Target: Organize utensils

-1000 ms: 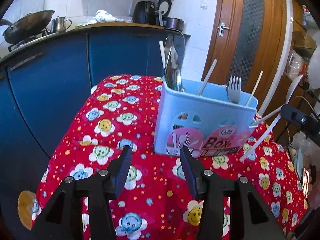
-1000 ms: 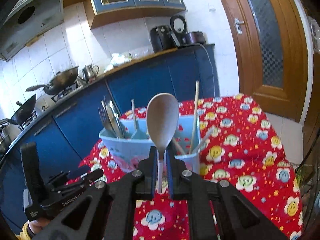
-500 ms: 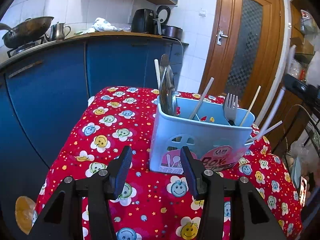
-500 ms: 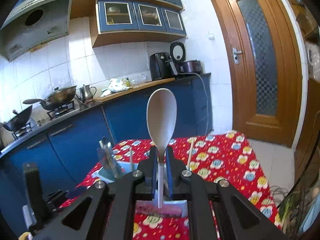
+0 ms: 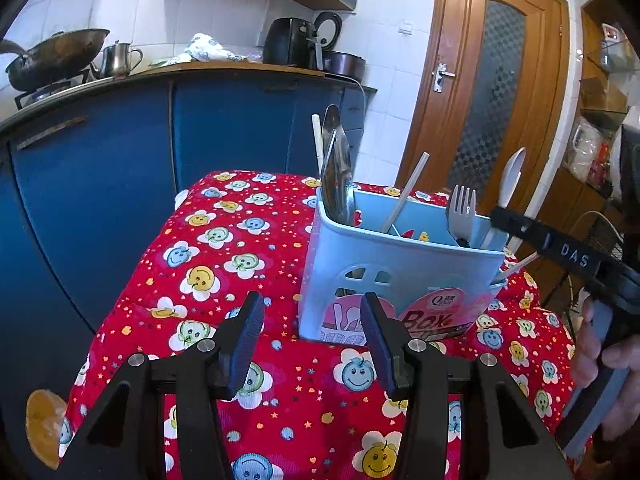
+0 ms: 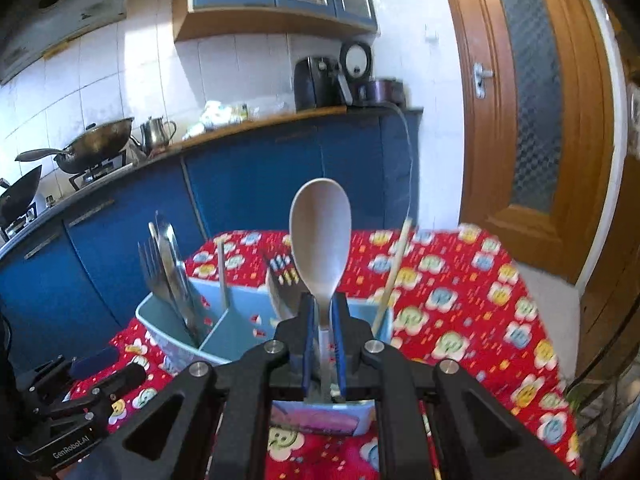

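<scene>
A light blue utensil box [image 5: 384, 276] stands on the red flowered tablecloth [image 5: 224, 256]. It holds metal spoons [image 5: 338, 176], a grey fork [image 5: 462, 210] and chopsticks [image 5: 404, 192]. My right gripper [image 6: 322, 316] is shut on the handle of a grey spoon [image 6: 320, 244], bowl upright, right over the box's [image 6: 176, 332] right compartment. In the left wrist view the spoon [image 5: 510, 178] stands at the box's right end. My left gripper [image 5: 312, 328] is open and empty, low in front of the box.
Blue kitchen cabinets [image 5: 120, 152] with a wok [image 5: 52, 58], a kettle [image 5: 118, 58] and an air fryer [image 5: 290, 46] stand behind the table. A wooden door [image 5: 492, 92] is at the back right. Shelves [image 5: 600, 152] stand at the right.
My right gripper has come down with the spoon, from high above the table to just over the box. The left gripper has stayed open in front of the box.
</scene>
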Demonstrator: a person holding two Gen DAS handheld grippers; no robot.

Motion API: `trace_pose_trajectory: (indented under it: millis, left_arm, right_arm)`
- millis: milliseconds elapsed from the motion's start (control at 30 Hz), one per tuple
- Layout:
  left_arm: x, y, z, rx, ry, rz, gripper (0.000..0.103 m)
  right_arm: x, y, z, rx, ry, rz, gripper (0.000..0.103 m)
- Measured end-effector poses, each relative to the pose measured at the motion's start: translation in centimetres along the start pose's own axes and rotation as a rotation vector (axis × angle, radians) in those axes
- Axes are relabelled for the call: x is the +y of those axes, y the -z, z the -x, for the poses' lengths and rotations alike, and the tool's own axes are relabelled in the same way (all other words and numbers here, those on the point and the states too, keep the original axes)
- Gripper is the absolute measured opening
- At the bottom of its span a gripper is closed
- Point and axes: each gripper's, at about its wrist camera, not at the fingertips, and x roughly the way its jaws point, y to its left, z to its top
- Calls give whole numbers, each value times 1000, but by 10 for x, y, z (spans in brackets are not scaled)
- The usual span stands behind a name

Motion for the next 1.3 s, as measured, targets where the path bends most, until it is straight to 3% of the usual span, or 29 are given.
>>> trace_pose_trajectory:
  millis: [167, 633, 1067, 1300]
  left_arm:
    - [-3, 1, 5, -3, 2, -6, 51]
    - [-7, 2, 42, -62, 15, -11, 51]
    - [-6, 22, 63, -75, 24, -12, 51]
    - [-8, 42, 73, -86, 19, -35, 52]
  right_arm:
    - [-2, 2, 10, -17, -32, -34, 29]
    - [14, 18, 79, -111, -75, -37, 35]
    - [32, 65, 117, -128, -83, -36, 59]
    - [36, 90, 127, -126, -54, -14, 65]
